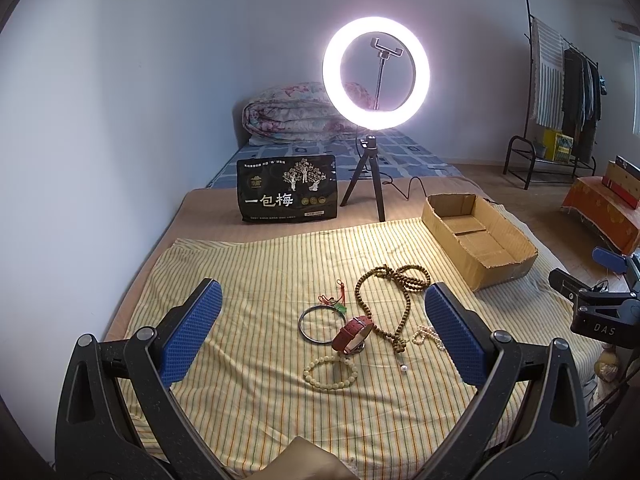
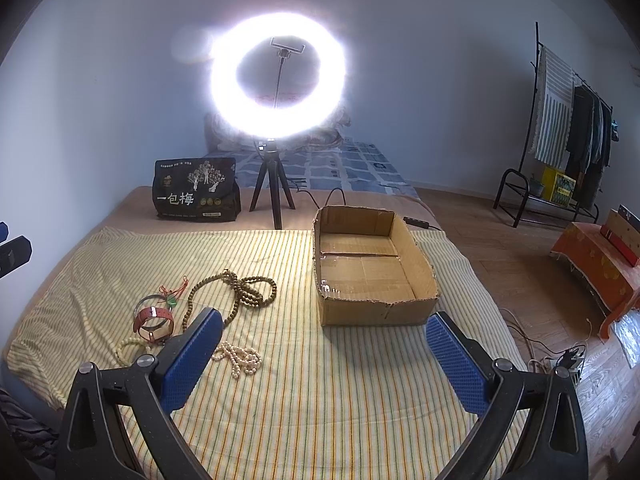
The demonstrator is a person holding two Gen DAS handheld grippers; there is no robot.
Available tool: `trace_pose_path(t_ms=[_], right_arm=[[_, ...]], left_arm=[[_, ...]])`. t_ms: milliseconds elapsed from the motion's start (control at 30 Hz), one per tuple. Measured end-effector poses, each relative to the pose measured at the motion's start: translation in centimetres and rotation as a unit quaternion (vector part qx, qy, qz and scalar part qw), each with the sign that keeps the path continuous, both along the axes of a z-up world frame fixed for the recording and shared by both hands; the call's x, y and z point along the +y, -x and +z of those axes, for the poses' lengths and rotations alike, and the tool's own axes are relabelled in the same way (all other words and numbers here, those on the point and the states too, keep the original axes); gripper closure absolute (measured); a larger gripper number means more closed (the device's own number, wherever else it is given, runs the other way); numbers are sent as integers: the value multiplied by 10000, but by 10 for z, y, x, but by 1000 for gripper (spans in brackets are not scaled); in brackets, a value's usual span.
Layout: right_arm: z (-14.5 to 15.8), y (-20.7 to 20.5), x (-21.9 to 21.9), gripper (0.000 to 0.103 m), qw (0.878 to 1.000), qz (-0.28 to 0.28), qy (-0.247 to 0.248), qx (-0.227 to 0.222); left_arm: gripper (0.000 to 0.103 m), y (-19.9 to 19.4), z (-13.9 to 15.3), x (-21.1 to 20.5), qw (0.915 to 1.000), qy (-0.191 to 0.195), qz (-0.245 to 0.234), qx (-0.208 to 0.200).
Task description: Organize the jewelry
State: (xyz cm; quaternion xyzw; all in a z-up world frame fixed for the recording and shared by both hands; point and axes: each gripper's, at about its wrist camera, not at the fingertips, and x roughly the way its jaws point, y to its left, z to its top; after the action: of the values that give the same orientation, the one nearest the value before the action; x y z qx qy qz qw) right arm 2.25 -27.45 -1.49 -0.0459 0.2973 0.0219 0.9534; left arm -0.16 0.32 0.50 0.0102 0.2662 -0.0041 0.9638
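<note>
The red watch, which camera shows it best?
The left wrist view: the red watch sits unobstructed between the open fingers. In the right wrist view it lies far left, smaller, partly overlapping the metal bangle.

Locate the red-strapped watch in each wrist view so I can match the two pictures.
Left wrist view: the red-strapped watch sits low in the middle, between the open left gripper fingers, overlapping the metal bangle.
Right wrist view: the watch lies at lower left, just left of the open right gripper's left finger.
Shared landmark: the cardboard box, to the right of the watch and farther back in both.
</note>
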Motion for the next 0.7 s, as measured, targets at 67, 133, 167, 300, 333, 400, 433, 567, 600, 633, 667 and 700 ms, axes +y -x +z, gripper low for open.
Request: trace_pose_path(t_ms=[67,133,167,300,333,400,433,567,600,633,667,700], right_arm=[[0,0,0,0,10000,4,-6,-1],[0,0,0,0,10000,14,-7,9],[0,0,0,0,10000,22,-8,17],[-1,1,1,0,10000,45,0,40],[-1,0,2,0,10000,46,2,44],[-1,0,2,0,10000,45,-1,49],[-1,0,2,0,10000,44,-2,52],[-2,-1,2,0,10000,46,-15,85],[-2,-1,2,0,9999,48,-16,92],[-2,-2,2,0,9999,49,-14,98],[-2,-2,3,0,9999,52,-14,104],[-2,-2,3,0,9999,54,-16,108]], left_arm=[[0,0,0,0,10000,-1,-1,9],[0,0,0,0,10000,3,-6,8],[0,1,0,0,10000,2,-4,6],[0,1,0,0,10000,1,-4,3],[0,1,-1,0,10000,0,-4,3],[0,1,-1,0,10000,2,-5,1],[0,1,0,0,10000,2,-7,5],[0,2,-1,0,10000,-3,-13,5],[0,1,-1,0,10000,0,-12,7],[0,2,-1,0,10000,-3,-12,11],[0,2,-2,-1,10000,-5,-11,15],[0,2,-2,-1,10000,1,-10,13]])
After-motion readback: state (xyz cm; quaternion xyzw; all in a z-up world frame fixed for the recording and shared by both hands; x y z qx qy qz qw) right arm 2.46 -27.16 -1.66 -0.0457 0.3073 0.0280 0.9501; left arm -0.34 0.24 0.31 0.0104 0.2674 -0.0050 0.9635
